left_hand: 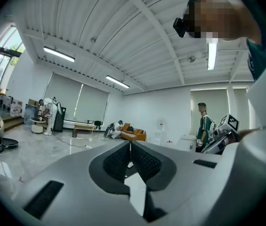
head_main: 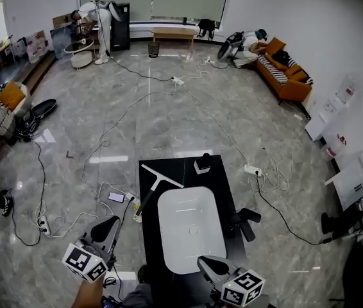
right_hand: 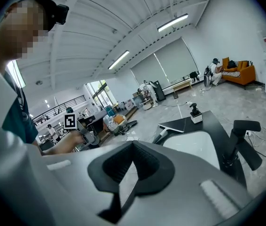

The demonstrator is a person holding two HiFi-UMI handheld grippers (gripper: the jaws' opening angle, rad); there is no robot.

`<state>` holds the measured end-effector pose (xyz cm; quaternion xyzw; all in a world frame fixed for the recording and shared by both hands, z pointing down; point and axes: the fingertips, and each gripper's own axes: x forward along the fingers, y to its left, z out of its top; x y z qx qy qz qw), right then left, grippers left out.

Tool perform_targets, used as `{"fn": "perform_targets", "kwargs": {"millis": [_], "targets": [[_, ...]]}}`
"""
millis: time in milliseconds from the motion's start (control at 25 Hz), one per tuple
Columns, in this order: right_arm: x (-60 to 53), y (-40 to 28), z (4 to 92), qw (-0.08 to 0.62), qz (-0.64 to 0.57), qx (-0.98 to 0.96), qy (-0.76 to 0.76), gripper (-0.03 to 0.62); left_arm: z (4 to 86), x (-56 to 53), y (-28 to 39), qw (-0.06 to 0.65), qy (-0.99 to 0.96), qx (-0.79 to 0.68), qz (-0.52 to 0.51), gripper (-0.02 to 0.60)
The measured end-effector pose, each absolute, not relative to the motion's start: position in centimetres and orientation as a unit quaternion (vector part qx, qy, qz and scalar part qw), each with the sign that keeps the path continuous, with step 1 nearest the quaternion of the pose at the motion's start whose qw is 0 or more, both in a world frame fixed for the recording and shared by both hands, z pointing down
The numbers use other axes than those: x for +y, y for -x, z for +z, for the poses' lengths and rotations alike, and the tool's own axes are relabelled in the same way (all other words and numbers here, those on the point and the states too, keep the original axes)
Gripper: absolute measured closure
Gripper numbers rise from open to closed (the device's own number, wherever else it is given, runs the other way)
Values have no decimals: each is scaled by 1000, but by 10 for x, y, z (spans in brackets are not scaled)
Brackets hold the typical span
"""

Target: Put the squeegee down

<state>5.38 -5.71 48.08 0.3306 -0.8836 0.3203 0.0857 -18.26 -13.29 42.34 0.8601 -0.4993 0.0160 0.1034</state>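
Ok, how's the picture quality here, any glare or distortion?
Head view: sharp and evenly lit, fisheye bends straight lines, light strips glare off the floor. Left gripper view: ceiling light blows out, corners black. Right gripper view: strong barrel bend, sink stays crisp.

Polished floor (head_main: 168, 101): grey marble-look stone, glossy, throws back the light; desk (head_main: 185, 169) top black, smooth, shiny; basin (head_main: 191, 226) white, glazed, ceramic-looking; faucet (head_main: 244, 222) matt black; squeegee (head_main: 161, 176) with pale smooth blade bar and dark handle; left gripper (left_hand: 130, 147) and right gripper (right_hand: 133, 147) shells matt grey plastic, jaws lined black and ribbed; sofa (head_main: 284, 76) orange, smooth upholstery.
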Motion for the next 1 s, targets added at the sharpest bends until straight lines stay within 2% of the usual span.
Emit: {"fn": "perform_targets", "kwargs": {"millis": [240, 440, 1000], "targets": [[-72, -64, 492, 100, 323, -879, -336, 586, 445, -154, 133, 128, -884, -448, 20, 569], [-74, -78, 491, 101, 316, -874, -355, 586, 436, -166, 110, 117, -898, -425, 19, 569], [-51, -72, 477, 91, 306, -871, -373, 586, 423, -145, 145, 105, -890, -442, 32, 569]]}}
